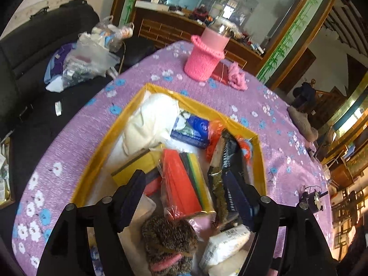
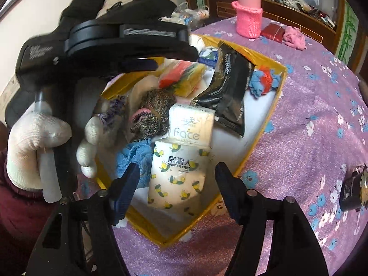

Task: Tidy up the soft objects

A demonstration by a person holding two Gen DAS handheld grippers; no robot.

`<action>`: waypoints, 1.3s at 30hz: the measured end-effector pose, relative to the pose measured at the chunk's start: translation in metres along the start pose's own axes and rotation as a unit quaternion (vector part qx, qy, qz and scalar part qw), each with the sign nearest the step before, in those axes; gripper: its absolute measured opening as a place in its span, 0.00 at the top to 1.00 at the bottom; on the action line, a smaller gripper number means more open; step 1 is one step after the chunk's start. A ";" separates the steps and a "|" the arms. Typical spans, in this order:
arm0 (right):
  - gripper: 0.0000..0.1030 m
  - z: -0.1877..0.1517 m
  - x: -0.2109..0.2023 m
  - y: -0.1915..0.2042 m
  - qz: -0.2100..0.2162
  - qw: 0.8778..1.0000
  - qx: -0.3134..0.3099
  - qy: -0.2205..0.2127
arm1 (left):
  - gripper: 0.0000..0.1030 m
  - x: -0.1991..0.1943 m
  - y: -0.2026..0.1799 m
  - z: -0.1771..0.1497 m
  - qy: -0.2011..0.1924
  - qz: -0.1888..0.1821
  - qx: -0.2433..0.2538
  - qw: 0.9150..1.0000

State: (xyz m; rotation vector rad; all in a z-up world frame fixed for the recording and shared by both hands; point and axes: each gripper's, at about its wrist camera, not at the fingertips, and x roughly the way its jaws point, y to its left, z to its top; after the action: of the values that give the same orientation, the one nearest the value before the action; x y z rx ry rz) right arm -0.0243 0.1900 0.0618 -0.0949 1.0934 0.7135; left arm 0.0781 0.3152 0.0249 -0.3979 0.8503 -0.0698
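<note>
In the yellow box (image 2: 260, 138) on the purple cloth (image 2: 310, 138), soft things lie heaped: tissue packs, a brown knit bundle, a dark pouch, coloured cloths. The right gripper (image 2: 176, 187) hangs over the box's near corner, jaws well apart and holding nothing. The lemon tissue pack (image 2: 177, 174) lies directly ahead between its fingers, its long axis running along the pointing line, so the jaws would close across its short width. The left gripper (image 1: 195, 197), held by a white-gloved hand (image 2: 39, 147), hovers over the box's far side, also wide open and empty, above the knit bundle (image 1: 170, 239). For the lemon pack the right is plainly nearer; I judge it the likely next pick.
</note>
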 end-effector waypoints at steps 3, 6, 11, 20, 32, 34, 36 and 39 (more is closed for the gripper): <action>0.34 -0.003 -0.018 -0.013 0.022 0.999 0.021 -0.029 | 0.29 -0.023 -0.010 -0.007 -0.036 0.015 0.016 0.999; 0.34 -0.009 -0.040 -0.029 0.028 0.997 0.046 -0.063 | 0.16 -0.063 -0.030 -0.021 -0.114 0.075 0.043 0.990; 0.34 -0.019 -0.056 -0.049 0.004 0.991 0.080 -0.105 | 0.00 -0.140 -0.056 -0.063 -0.268 0.097 0.027 0.958; 0.34 -0.044 -0.070 -0.068 -0.002 0.981 0.130 -0.142 | 0.00 -0.134 -0.057 -0.081 -0.220 0.124 -0.035 0.967; 0.34 -0.057 -0.075 -0.036 -0.035 0.986 0.058 -0.151 | 0.00 -0.137 -0.093 -0.093 -0.235 0.178 0.008 0.956; 0.34 -0.058 -0.074 -0.033 -0.038 0.987 0.053 -0.149 | 0.00 -0.139 -0.094 -0.092 -0.235 0.182 0.008 0.955; 0.34 -0.058 -0.073 -0.031 -0.039 0.987 0.051 -0.148 | 0.00 -0.138 -0.094 -0.091 -0.232 0.184 0.004 0.955; 0.34 -0.057 -0.071 -0.031 -0.040 0.987 0.052 -0.144 | 0.00 -0.136 -0.093 -0.088 -0.224 0.194 0.007 0.955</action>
State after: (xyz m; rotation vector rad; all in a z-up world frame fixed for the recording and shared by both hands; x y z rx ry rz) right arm -0.0700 0.1083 0.0855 0.0513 0.8427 0.5764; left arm -0.0682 0.2313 0.1040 -0.2128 0.4640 0.3682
